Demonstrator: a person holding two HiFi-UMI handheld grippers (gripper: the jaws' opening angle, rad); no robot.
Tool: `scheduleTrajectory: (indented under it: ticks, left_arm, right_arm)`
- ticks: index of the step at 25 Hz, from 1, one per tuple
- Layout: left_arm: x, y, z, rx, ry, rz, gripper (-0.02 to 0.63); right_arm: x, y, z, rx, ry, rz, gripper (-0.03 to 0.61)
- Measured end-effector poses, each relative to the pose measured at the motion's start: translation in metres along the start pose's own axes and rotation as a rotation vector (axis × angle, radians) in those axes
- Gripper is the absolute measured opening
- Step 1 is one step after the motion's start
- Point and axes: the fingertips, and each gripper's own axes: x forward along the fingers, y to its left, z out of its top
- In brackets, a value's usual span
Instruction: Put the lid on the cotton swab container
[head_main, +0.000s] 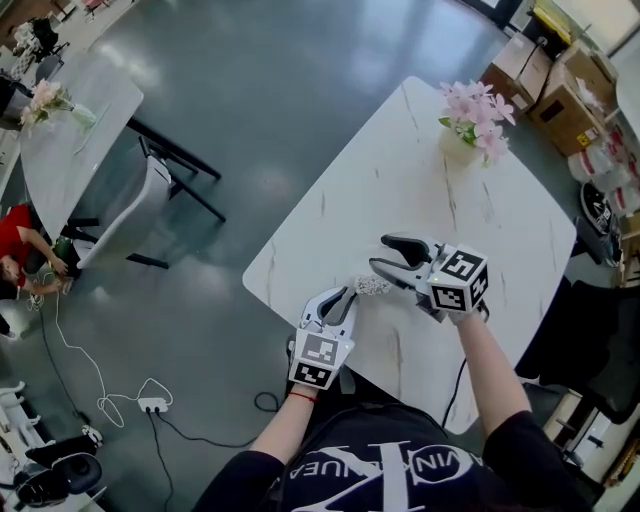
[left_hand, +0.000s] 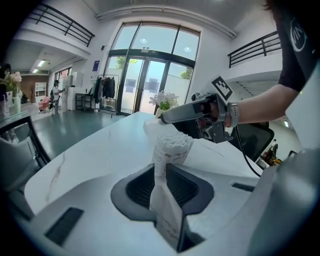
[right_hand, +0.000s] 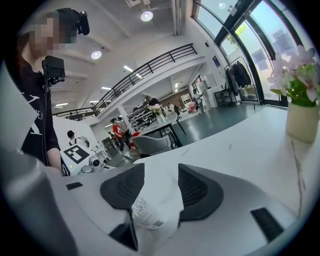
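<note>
My left gripper (head_main: 345, 295) is shut on a clear cotton swab container (head_main: 371, 286) over the near-left part of the white marble table (head_main: 400, 170). In the left gripper view the container (left_hand: 171, 145) stands upright between the pads, squeezed narrow low down, its top open and packed with white swab heads. My right gripper (head_main: 380, 252) is just beyond it, jaws wide, tips close to the container's top. In the right gripper view a translucent white lid (right_hand: 155, 205) with a printed label lies deep between the open jaws (right_hand: 161, 170). Whether the pads touch it is unclear.
A vase of pink flowers (head_main: 475, 125) stands at the table's far side and shows at the right in the right gripper view (right_hand: 302, 120). A black chair (head_main: 590, 340) is at the table's right. Another table (head_main: 70, 130) and floor cables (head_main: 100, 390) are to the left.
</note>
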Motion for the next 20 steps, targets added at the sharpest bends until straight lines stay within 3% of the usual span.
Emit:
scheduleTrajectory:
  ticks: [15,20]
  left_arm:
    - [0.010,0.023,0.010,-0.028,-0.002,0.059,0.054]
    - [0.009,0.025,0.011,-0.029,0.002,0.056,0.054]
  right_arm:
    - [-0.026,0.028,0.018,-0.031,-0.085,0.106,0.201]
    - [-0.028,0.037,0.017,-0.027,-0.084,0.128,0.167]
